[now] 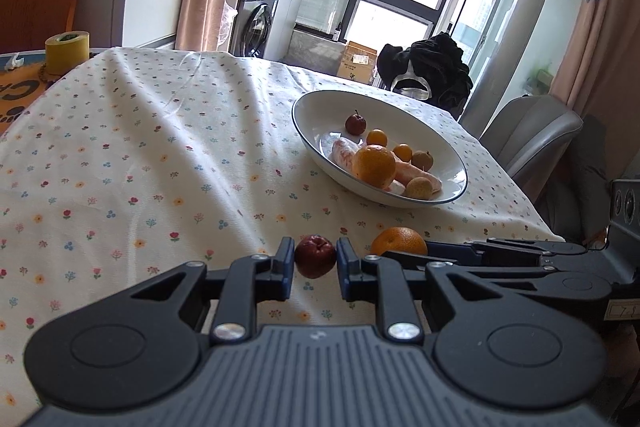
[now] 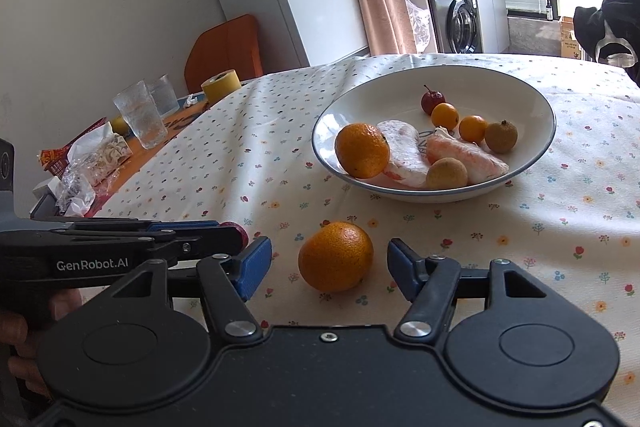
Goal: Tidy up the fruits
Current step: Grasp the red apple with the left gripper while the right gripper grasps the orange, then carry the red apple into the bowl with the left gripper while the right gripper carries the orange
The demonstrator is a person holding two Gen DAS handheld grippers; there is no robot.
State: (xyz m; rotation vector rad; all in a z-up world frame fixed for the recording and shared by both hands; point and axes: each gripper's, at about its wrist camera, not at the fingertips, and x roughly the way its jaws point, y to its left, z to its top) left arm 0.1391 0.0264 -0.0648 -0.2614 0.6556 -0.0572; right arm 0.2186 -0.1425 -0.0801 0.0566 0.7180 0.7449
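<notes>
A small dark red apple (image 1: 315, 255) sits between the blue pads of my left gripper (image 1: 314, 255), which is shut on it just above the flowered tablecloth. To its right lies a loose orange (image 1: 399, 241), (image 2: 335, 255). My right gripper (image 2: 329, 263) straddles that orange with a gap at each pad, so it is open. The white plate (image 1: 316, 99), (image 2: 400, 77) further back holds another orange (image 2: 362, 150), two small kumquats, a small red fruit (image 2: 432, 99), two brown longans and pink wrapped pieces. The left gripper (image 2: 234, 231) shows at the left edge of the right wrist view.
At the table's far left stand a yellow tape roll (image 2: 220, 85), two glasses (image 2: 140, 115) and crumpled wrappers (image 2: 92, 163). A grey chair (image 1: 532, 135) stands past the right table edge, an orange chair (image 2: 224, 47) at the back left.
</notes>
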